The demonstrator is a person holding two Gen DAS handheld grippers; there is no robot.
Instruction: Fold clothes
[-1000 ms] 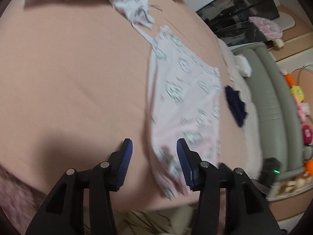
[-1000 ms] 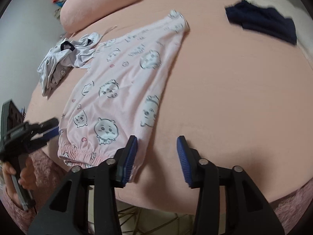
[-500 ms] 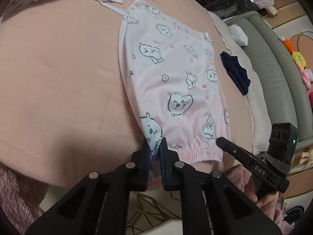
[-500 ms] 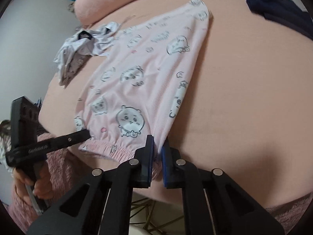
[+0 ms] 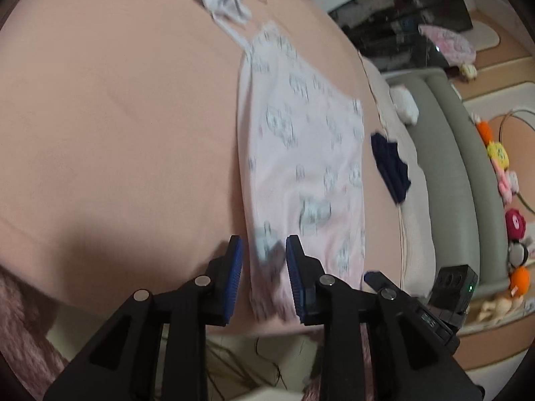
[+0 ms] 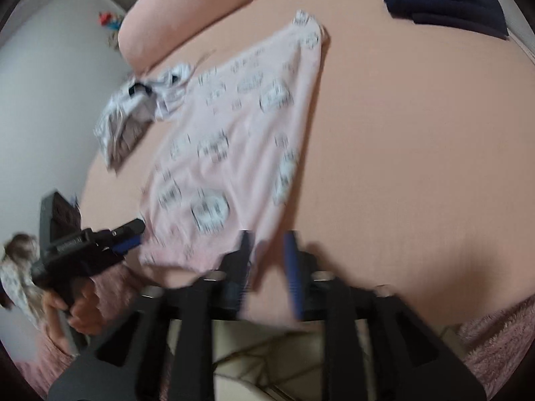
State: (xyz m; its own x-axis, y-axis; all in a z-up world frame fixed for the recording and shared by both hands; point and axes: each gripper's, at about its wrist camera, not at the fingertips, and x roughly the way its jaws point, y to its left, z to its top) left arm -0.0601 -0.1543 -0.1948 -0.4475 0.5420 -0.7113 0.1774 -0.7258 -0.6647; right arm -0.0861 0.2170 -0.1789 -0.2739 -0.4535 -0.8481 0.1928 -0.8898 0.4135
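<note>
the left tool (image 5: 264, 277) is held apart at lower centre, straddling the waistband corner of the pink printed pants (image 5: 301, 153) laid flat on the bed (image 5: 117, 117); the right tool (image 6: 267, 267) is likewise parted at lower centre. only one layer could be pinched, so the fold could skew.

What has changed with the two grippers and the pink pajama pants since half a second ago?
Both let go. The left hand-held gripper and the right hand-held gripper, which were shut on the waistband corners, now stand open and have drawn back a little. The pink pajama pants lie spread flat on the bed as before. The grey garment and the navy garment stayed in place.
</note>
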